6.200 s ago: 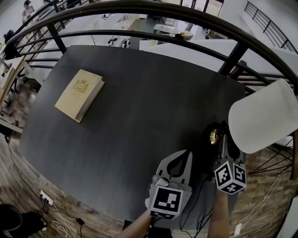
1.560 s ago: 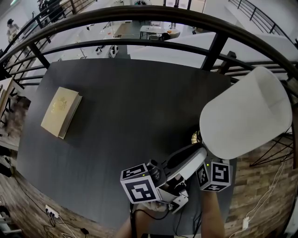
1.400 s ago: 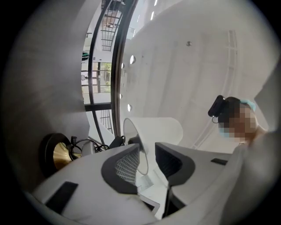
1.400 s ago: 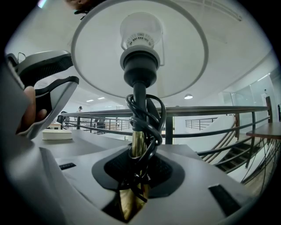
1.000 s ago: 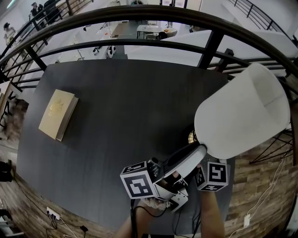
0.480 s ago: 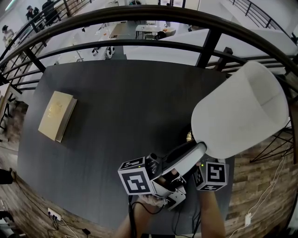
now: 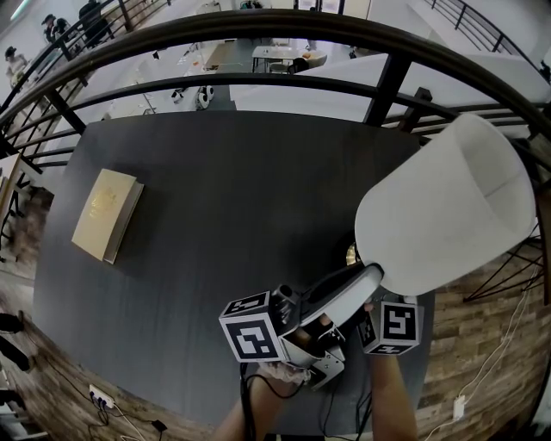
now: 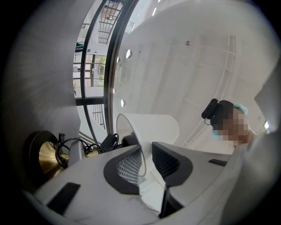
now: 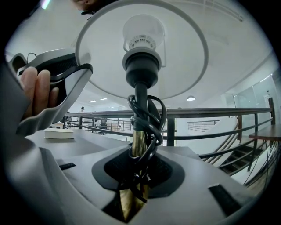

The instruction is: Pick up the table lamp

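The table lamp has a wide white shade [image 7: 448,215], a brass stem [image 9: 137,140] wound with black cord, and a brass base [image 7: 351,254] at the table's right edge. My right gripper [image 9: 136,176] is shut on the stem and cord below the bulb socket. Its marker cube [image 7: 392,326] shows under the shade. My left gripper [image 8: 147,160] reaches up to the shade's lower rim [image 8: 131,132]. Its jaws are closing with the thin rim between them. A strip of shade still shows in front of one pad.
A tan book [image 7: 106,214] lies at the left of the dark table [image 7: 241,189]. A black metal railing [image 7: 258,26] curves round the far side, with an open hall below it. Wood floor and cables lie beyond the near table edge.
Since the oldest frame the shade has come up and looms larger. My left gripper has swung right from the table front to the shade's rim. Over the last second hardly anything has shifted.
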{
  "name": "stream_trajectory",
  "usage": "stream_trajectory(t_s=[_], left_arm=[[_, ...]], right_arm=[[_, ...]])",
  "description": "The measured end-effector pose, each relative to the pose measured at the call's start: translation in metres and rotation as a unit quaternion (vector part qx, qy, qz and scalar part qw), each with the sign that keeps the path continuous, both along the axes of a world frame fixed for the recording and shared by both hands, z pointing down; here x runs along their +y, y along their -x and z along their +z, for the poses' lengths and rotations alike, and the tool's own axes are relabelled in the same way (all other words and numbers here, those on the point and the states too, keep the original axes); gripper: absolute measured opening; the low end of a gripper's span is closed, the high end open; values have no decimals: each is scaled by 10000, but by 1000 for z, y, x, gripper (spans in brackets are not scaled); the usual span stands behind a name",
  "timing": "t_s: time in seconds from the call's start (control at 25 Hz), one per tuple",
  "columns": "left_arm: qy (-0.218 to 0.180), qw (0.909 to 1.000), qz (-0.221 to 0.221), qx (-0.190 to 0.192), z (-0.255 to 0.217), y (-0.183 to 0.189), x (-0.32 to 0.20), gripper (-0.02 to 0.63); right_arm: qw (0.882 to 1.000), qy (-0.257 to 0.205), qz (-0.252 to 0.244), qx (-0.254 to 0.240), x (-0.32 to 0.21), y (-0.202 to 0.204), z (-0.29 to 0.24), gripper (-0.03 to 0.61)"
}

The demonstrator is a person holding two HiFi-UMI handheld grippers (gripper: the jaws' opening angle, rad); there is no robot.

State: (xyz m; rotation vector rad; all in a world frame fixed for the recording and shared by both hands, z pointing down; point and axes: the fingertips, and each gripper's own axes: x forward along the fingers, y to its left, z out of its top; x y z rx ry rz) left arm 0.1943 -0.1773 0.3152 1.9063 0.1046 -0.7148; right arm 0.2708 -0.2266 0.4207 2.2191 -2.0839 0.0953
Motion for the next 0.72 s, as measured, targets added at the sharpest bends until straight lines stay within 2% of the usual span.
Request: stream_trajectory(t_s=[0.24,0.44,0.72], left_arm=[[-116,9999,-34,-83,-1,-1,1,98],[-239,9996,56,-135,-1,-3,7,95],[-361,9989,201,-202,-4,-9,14,94]], right_arm=[[9998,-131,34,159,1,-1,-3,118],[9989,-39,-88,459,3,1,-3,117],[9987,-63,-98,487,6,-2,-6,117]])
